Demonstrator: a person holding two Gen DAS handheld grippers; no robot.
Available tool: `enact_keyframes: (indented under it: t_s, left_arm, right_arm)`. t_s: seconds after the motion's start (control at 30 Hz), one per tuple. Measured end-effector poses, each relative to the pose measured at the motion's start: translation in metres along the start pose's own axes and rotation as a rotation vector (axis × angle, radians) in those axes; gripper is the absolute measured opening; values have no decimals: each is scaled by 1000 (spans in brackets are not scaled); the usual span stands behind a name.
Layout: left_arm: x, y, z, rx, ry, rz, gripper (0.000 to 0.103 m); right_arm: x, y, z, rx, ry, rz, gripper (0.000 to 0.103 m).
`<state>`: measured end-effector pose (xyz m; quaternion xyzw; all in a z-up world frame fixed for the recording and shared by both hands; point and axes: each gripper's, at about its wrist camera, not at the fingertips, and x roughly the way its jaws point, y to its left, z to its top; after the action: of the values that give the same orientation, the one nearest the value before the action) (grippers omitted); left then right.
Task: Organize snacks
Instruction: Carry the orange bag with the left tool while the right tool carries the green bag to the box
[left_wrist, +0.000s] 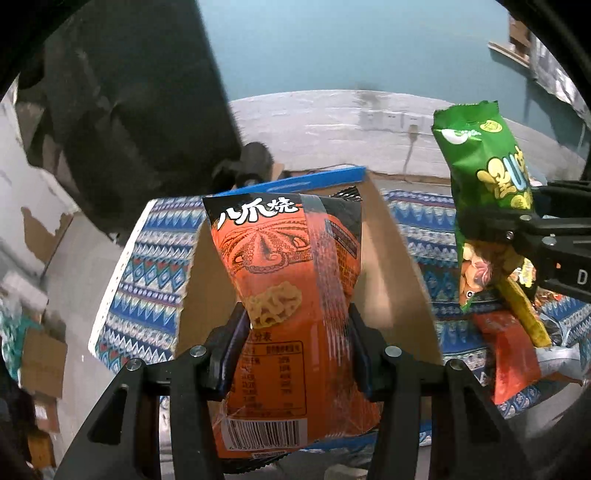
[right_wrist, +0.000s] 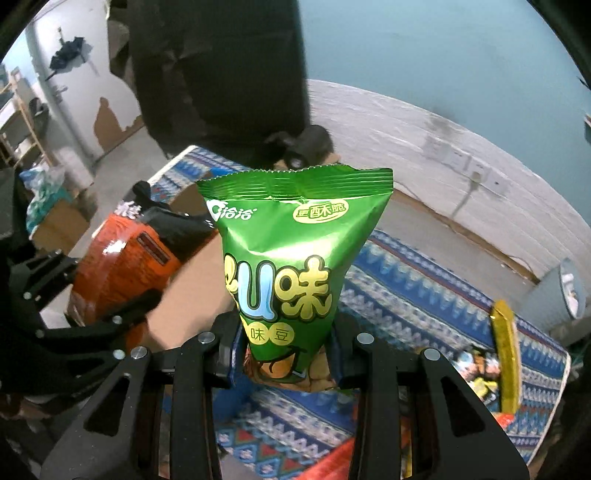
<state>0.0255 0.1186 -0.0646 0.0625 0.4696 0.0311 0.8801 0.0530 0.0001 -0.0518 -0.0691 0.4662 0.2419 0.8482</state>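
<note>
I see a table under a blue patterned cloth (right_wrist: 424, 295), with an open cardboard box (left_wrist: 391, 266) standing on it. On the cloth at my right lie loose snack packets: a long yellow one (right_wrist: 506, 350), a red one (left_wrist: 513, 354) and a few colourful ones (right_wrist: 476, 369) too blurred for me to identify.

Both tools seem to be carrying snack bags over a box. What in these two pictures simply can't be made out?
- Inside of the cardboard box: left wrist view, hidden behind the orange snack bag.
- Lower end of the green snack bag: right wrist view, covered by the right tool.
- Snacks left on the patterned cloth: right wrist view, blurred and small at the edge, so their kinds are unclear.
</note>
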Motion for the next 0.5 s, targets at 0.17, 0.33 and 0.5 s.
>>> enact_keyframes:
  t_s: [0.17, 0.33, 0.5]
  left_arm:
    - [8, 24, -8, -56, 23, 13, 52]
    - [20, 39, -15, -90, 45, 38, 52]
    - [28, 44, -21, -114, 83, 37, 52]
  right_arm:
    - [16, 23, 9, -20, 17, 37, 34]
    - [34, 43, 14, -38, 44, 67, 34]
    - [48, 55, 13, -59, 75, 90, 34]
